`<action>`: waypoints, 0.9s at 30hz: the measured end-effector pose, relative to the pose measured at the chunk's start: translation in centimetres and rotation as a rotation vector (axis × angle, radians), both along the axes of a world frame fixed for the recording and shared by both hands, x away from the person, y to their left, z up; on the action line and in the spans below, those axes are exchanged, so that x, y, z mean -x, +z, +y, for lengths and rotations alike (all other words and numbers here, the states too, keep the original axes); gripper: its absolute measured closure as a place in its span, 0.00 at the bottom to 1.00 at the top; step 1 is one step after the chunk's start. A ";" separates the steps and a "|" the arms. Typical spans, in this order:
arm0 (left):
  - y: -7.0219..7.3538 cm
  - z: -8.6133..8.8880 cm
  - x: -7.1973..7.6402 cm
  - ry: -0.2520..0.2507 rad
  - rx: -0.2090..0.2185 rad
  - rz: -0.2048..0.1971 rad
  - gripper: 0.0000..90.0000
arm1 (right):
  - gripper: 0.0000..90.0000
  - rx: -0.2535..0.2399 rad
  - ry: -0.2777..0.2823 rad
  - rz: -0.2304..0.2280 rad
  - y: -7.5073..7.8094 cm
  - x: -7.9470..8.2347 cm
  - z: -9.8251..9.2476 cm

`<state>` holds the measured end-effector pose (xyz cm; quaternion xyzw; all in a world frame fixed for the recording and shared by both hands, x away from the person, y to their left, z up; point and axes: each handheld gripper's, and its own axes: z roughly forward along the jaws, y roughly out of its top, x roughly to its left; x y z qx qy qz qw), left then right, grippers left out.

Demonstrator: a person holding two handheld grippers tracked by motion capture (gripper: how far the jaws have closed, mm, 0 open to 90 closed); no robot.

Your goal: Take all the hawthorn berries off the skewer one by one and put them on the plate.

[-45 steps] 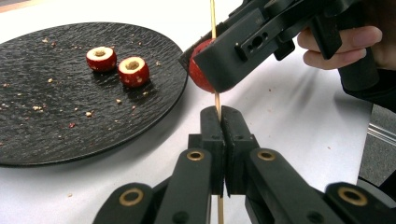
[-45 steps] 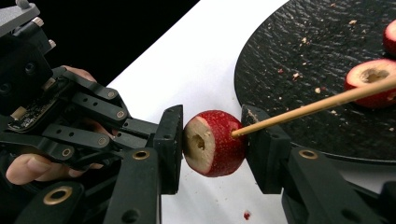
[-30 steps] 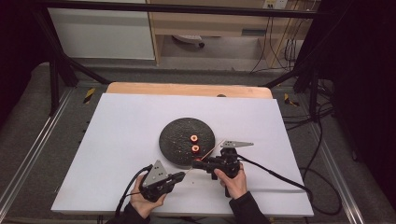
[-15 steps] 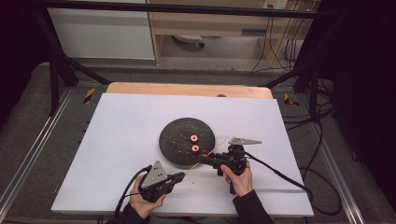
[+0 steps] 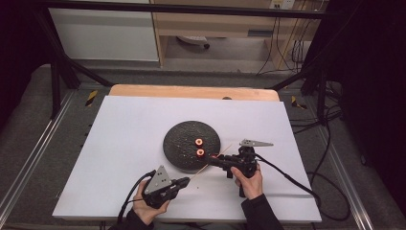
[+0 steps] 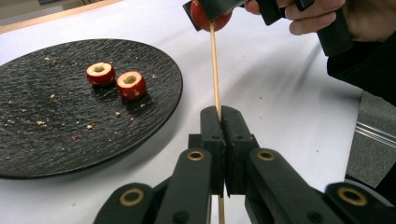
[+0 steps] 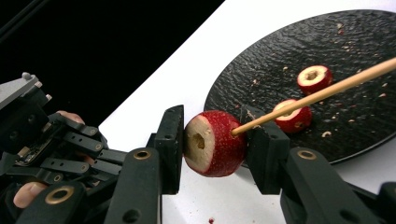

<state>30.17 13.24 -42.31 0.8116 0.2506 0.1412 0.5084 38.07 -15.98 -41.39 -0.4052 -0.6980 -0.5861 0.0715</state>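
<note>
My left gripper (image 5: 188,180) (image 6: 219,112) is shut on a thin wooden skewer (image 5: 207,166) (image 6: 215,65) that slants up and right over the white table. My right gripper (image 5: 214,159) (image 7: 214,122) is shut on a red cored fruit piece (image 7: 215,144) (image 6: 210,18). The skewer (image 7: 317,95) sticks out of this fruit's side and reaches over the black round plate (image 5: 182,139) (image 6: 56,135) (image 7: 364,42). Two more red cored fruit pieces (image 5: 199,147) (image 6: 114,80) (image 7: 315,77) lie on the plate's right half.
Crumbs speckle the plate. A wooden strip (image 5: 191,91) runs along the table's far edge. Cables (image 5: 287,177) trail from both grippers across the white sheet, and a dark metal frame (image 5: 62,72) borders the table.
The right gripper with its fruit piece has drifted slightly to the right. The left gripper and the skewer have stayed where they were.
</note>
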 end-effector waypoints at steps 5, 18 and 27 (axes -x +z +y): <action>0.1 0.0 0.0 -0.002 0.002 -0.005 0.98 | 0.68 -0.007 -0.011 0.005 0.0 -0.1 -0.4; 0.2 0.1 0.2 -0.014 0.004 -0.011 0.98 | 0.69 -0.034 -0.050 0.001 0.3 -0.4 -2.0; 0.1 0.3 0.3 -0.021 0.005 -0.014 0.98 | 0.69 -0.043 -0.063 0.012 0.2 -0.6 -2.8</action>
